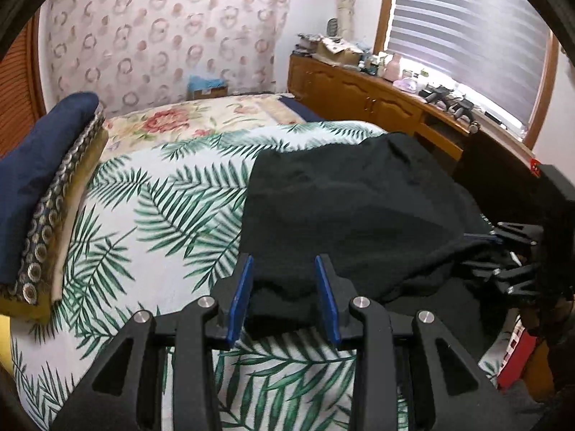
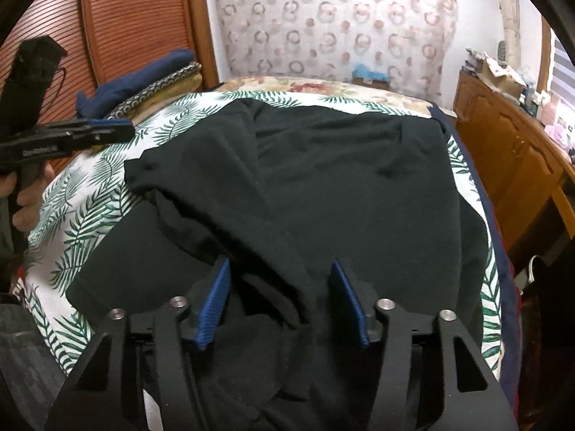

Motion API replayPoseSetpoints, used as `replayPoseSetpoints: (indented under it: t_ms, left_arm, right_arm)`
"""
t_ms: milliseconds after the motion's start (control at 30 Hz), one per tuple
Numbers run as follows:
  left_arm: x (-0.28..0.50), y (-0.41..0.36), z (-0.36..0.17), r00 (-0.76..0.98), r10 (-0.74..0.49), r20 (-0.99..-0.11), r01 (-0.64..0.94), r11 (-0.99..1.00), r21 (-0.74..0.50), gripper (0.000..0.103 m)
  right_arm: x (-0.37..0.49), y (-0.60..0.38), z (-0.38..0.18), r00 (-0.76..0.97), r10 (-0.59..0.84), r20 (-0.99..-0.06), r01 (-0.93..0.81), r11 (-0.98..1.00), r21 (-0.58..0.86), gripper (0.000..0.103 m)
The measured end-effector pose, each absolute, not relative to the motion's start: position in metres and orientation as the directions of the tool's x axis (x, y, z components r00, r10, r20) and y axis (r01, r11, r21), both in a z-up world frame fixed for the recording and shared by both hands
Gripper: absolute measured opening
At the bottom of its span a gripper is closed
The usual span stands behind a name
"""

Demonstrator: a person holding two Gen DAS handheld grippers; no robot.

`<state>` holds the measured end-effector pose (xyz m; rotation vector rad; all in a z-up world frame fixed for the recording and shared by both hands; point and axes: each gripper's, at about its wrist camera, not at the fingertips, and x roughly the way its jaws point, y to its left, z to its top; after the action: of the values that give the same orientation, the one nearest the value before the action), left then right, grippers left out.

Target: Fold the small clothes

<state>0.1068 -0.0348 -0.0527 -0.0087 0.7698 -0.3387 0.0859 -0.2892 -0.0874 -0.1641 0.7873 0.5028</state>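
Observation:
A black garment (image 2: 323,186) lies spread and rumpled on the bed, with a thick fold running diagonally across it. My right gripper (image 2: 280,262) hovers low over its near part. The jaws stand apart, with the fold lying between the blue pads (image 2: 215,298) and no visible pressing on it. In the left wrist view the garment (image 1: 359,208) fills the right half. My left gripper (image 1: 284,262) is open over its near left edge with nothing gripped. From the right wrist view, the left gripper (image 2: 107,131) hangs above the garment's left corner, held by a hand (image 2: 25,194).
The bed wears a leaf-print sheet (image 1: 151,222). Folded dark blue and patterned bedding (image 1: 39,186) is stacked at its left side. A wooden cabinet (image 1: 366,93) cluttered with small items runs along the right, under a window blind (image 1: 474,36).

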Motion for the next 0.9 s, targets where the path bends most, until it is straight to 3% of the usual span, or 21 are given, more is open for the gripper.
replayPoseSetpoints:
  t_ms: [133, 233, 300, 600, 900]
  left_arm:
    - [0.108, -0.029, -0.064, 0.656, -0.298, -0.693, 0.278, 0.95, -0.145, 0.034]
    - [0.107, -0.024, -0.068, 0.658, -0.297, -0.692, 0.268, 0.951, -0.153, 0.034]
    - [0.105, -0.019, -0.07, 0.672, -0.294, -0.68, 0.253, 0.954, -0.163, 0.034]
    - [0.089, -0.003, -0.069, 0.713, -0.272, -0.646, 0.197, 0.962, -0.188, 0.034]
    - [0.084, -0.008, -0.068, 0.728, -0.257, -0.636, 0.203, 0.966, -0.158, 0.034]
  right_arm:
    - [0.086, -0.289, -0.086, 0.594, 0.375, -0.712, -0.499, 0.866, 0.039, 0.04]
    - [0.085, -0.288, -0.084, 0.594, 0.383, -0.708, -0.509, 0.86, 0.038, 0.027]
    - [0.085, -0.286, -0.083, 0.596, 0.391, -0.702, -0.517, 0.855, 0.037, 0.013]
    - [0.071, -0.291, -0.047, 0.692, 0.431, -0.579, -0.512, 0.859, 0.028, 0.007]
    - [0.07, -0.327, -0.024, 0.755, 0.351, -0.554, -0.422, 0.907, 0.0, 0.007]
